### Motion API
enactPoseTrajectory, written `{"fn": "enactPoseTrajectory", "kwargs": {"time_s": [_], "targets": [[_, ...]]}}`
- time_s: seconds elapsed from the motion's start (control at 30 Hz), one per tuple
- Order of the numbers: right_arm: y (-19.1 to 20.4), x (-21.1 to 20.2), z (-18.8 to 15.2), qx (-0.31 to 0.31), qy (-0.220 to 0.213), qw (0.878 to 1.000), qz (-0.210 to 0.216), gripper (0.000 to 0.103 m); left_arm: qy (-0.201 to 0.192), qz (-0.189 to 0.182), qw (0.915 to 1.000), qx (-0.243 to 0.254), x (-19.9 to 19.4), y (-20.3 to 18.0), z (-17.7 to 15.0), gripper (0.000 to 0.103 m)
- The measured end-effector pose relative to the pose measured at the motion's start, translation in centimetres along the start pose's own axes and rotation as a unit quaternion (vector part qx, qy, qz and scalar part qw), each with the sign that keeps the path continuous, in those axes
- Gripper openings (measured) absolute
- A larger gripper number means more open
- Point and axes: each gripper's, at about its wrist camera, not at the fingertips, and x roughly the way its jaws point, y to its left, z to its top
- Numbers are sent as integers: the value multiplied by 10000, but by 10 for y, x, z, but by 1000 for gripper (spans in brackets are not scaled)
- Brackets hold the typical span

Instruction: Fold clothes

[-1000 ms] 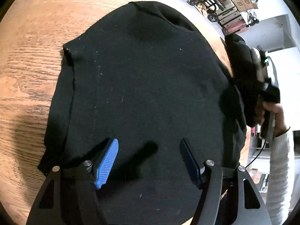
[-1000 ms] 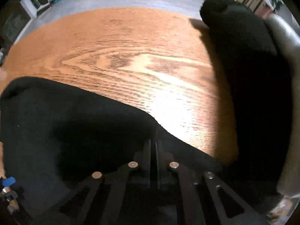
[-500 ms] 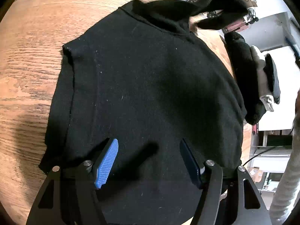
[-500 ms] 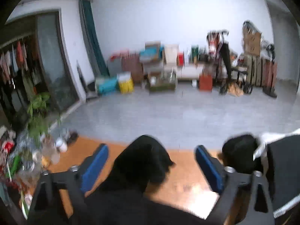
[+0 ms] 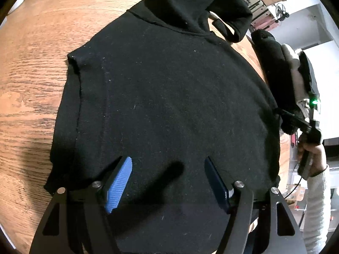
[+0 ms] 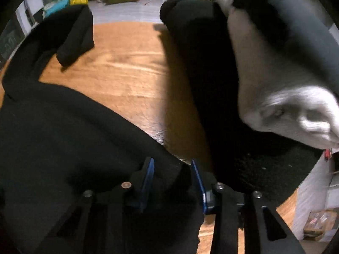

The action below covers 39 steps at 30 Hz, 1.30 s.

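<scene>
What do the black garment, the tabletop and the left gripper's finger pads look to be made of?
Black garment: soft matte knit, probably fleece or cotton jersey; lint specks cling to it. Tabletop: wood or wood veneer with a slight sheen; strong oak-like grain. Pads: blue, ribbed, likely rubber or textured plastic.
</scene>
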Motion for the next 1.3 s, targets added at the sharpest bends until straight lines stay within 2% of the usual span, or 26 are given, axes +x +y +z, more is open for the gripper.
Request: {"fn": "enactPoseTrajectory", "kwargs": {"time_s": [0.03,0.07,0.17,0.23,0.27,0.3,0.33,0.37,0.4,0.53,0.57,0.6,0.73,0.77,0.83,0.87,0.93,1.0,1.13,1.2,1.27,1.3], "targets": [[1,4,1,-56,34,9999,-101,29,5,-8,10000,11,-1,1,-1,73],[2,1,4,-56,-26,9998,-174,3,9,-23,10000,24,-1,2,0,73],[2,-8,14,-45,-242,9989,-397,2,28,-54,10000,65,-1,2,0,73],[-5,-29,21,67,-856,9932,-791,0,47,-51,9999,93,-3,4,-1,73],[-8,-36,23,119,-1073,9892,-993,3,55,-47,9999,107,-3,4,-2,73],[-9,-35,19,152,-929,9925,-783,5,58,-39,9999,122,-3,4,-2,73],[-11,-34,15,185,-785,9951,-572,12,63,-30,9999,139,-4,4,-3,73],[-12,-33,10,218,-641,9971,-361,34,69,-17,9998,162,-4,4,-4,73],[-13,-32,6,250,-496,9983,-149,41,78,2,9998,197,-4,4,-5,73],[-19,-27,-11,371,85,9970,678,30,124,218,9984,513,-4,-1,-9,73],[-17,-23,-20,344,221,9965,734,27,133,361,9974,610,-5,-2,-12,73],[-16,-19,-30,295,298,9966,710,26,143,503,9961,706,-6,-2,-16,72],[-4,-17,-64,13,324,9919,1229,32,-5,1312,9876,858,-13,8,-28,70],[-1,-18,-72,-69,330,9898,1383,32,-38,1369,9871,829,-17,14,-30,70],[1,-29,-83,-175,275,9822,1852,33,-69,1286,9892,696,-24,27,-32,70],[-5,-36,-86,-48,189,9801,1973,41,-81,1203,9909,599,-28,34,-33,70],[-24,-50,-95,331,-76,9785,2035,47,-112,1038,9939,346,-36,43,-34,70],[-31,-53,-116,422,22,9790,1995,47,-178,936,9954,136,-44,47,-36,70],[-45,-59,-158,592,237,9796,1905,49,-583,502,9965,321,-61,25,-44,70],[-36,-57,-192,509,593,9820,1719,55,-508,318,9974,392,-57,14,-48,70],[-34,-56,-217,518,923,9811,1623,65,-292,378,9981,396,-45,11,-53,70],[-33,-56,-230,512,1078,9803,1573,66,-200,408,9982,387,-41,10,-56,70]]}}
